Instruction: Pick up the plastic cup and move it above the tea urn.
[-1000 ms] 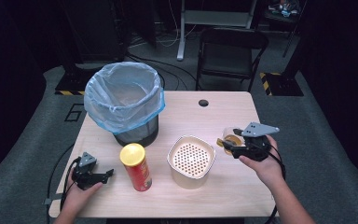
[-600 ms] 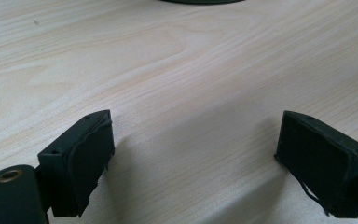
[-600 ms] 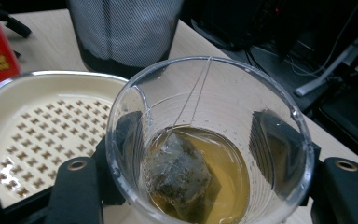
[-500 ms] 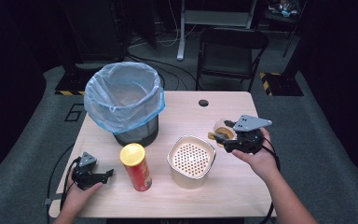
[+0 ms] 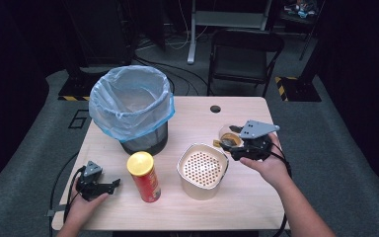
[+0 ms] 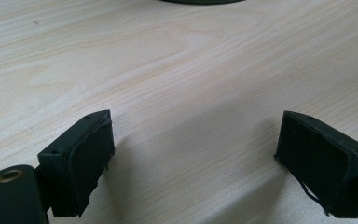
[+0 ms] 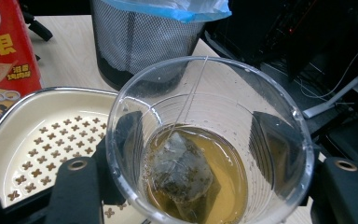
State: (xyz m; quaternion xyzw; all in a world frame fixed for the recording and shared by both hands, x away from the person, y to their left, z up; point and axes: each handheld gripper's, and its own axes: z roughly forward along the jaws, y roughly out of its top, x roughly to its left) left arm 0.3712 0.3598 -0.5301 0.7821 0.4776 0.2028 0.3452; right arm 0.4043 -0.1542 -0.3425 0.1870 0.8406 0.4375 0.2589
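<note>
While I hold both tools over the table (image 5: 128,207), this is what I read off my screens.

Cup: my right gripper (image 5: 232,143) has its jaws clamped on the sides of a clear plastic cup (image 7: 209,140), held upright just beside the far right of the bowl (image 5: 202,170).
Cup contents: amber tea (image 7: 226,175) fills the lower part, with a wet teabag (image 7: 179,170) sunk in it; its string (image 7: 191,95) runs up and over the far rim.
Bowl: cream, squarish, standing near the middle of the table; inside I see a perforated insert (image 7: 51,140) with cross-shaped holes, and nothing lying on it.
Bin: black mesh bin (image 5: 131,111) at the far left, lined with a pale blue bag (image 7: 168,7) folded over the rim; I cannot make out anything in it.
Can: red tube (image 5: 144,175) with a yellow lid, upright, lid on, between bowl and my left hand.
Left gripper (image 6: 193,158): jaws wide apart, nothing between them, low over bare wood at the near left corner.
</note>
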